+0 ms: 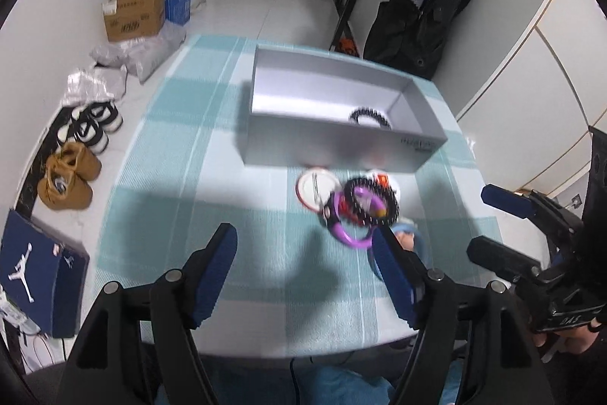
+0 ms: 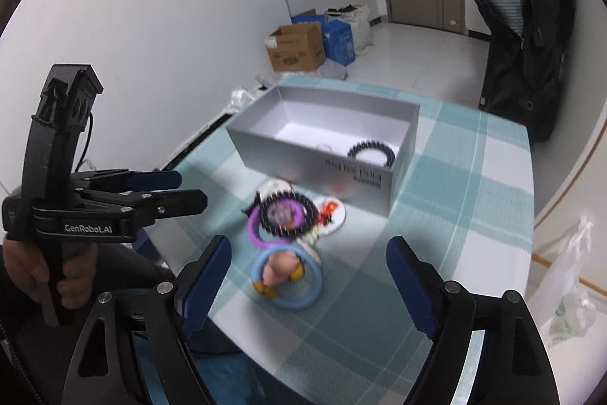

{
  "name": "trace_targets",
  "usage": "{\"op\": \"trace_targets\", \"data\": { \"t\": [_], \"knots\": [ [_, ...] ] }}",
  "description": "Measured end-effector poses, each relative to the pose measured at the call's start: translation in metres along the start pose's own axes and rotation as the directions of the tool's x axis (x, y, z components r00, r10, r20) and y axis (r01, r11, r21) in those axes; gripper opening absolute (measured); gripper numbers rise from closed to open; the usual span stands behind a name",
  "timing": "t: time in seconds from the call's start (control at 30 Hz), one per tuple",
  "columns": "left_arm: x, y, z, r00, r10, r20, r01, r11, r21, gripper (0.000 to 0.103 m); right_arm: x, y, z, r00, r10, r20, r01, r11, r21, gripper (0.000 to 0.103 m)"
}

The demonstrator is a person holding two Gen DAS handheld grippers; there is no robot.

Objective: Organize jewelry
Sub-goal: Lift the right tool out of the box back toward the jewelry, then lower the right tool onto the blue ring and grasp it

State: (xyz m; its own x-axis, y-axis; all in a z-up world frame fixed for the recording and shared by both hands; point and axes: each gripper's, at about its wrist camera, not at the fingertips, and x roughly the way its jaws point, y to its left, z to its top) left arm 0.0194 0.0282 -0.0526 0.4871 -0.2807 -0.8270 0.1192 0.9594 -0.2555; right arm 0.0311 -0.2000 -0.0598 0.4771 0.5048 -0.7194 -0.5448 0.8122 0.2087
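A grey open box stands on the teal checked cloth, with one black bead bracelet inside at its right end. In front of it lies a blurred heap: a purple bangle, a second black bead bracelet, a white disc and a light blue ring with a small figure. My left gripper hovers open just left of the heap. My right gripper is open above the blue ring, holding nothing.
The table's near edge runs just under both grippers. On the floor to the left are shoes, a blue shoebox and cardboard boxes. A black jacket hangs beyond the table. A plastic bag hangs at the right.
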Motion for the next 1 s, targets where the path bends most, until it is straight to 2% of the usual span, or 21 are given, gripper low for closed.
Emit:
{"op": "trace_targets", "data": {
  "t": [0.1, 0.17, 0.27, 0.4, 0.63, 0.83, 1.0],
  "knots": [
    [0.001, 0.001, 0.001, 1.000, 0.030, -0.004, -0.030, 1.000, -0.006, 0.070, 0.007, 0.001, -0.010, 1.000, 0.004, -0.027, -0.004, 0.999, 0.032, 0.089],
    [-0.001, 0.005, 0.003, 1.000, 0.022, 0.002, -0.022, 0.999, -0.036, 0.070, 0.016, 0.003, -0.018, 0.998, 0.020, -0.055, -0.016, 0.998, 0.067, 0.091],
    [-0.002, 0.010, 0.001, 1.000, 0.028, 0.009, -0.027, 0.997, -0.068, 0.079, 0.028, 0.010, -0.025, 0.996, -0.017, -0.090, 0.021, 0.999, 0.045, 0.091],
    [-0.004, 0.010, -0.001, 0.997, 0.065, 0.034, -0.063, 0.996, -0.062, 0.080, 0.037, 0.017, -0.028, 0.993, -0.030, -0.115, 0.033, 0.999, 0.024, 0.091],
    [-0.004, 0.021, 0.001, 0.996, 0.085, 0.035, -0.081, 0.992, -0.093, 0.081, 0.053, 0.025, -0.027, 0.987, -0.082, -0.135, 0.081, 0.997, -0.013, 0.091],
    [-0.003, 0.025, 0.001, 0.996, 0.082, 0.024, -0.079, 0.991, -0.110, 0.082, 0.063, 0.042, -0.031, 0.973, -0.195, -0.125, 0.179, 0.975, -0.130, 0.091],
    [-0.002, 0.024, 0.002, 0.997, 0.082, 0.015, -0.079, 0.991, -0.108, 0.082, 0.064, 0.045, -0.033, 0.973, -0.200, -0.112, 0.185, 0.974, -0.131, 0.088]
  ]
}}
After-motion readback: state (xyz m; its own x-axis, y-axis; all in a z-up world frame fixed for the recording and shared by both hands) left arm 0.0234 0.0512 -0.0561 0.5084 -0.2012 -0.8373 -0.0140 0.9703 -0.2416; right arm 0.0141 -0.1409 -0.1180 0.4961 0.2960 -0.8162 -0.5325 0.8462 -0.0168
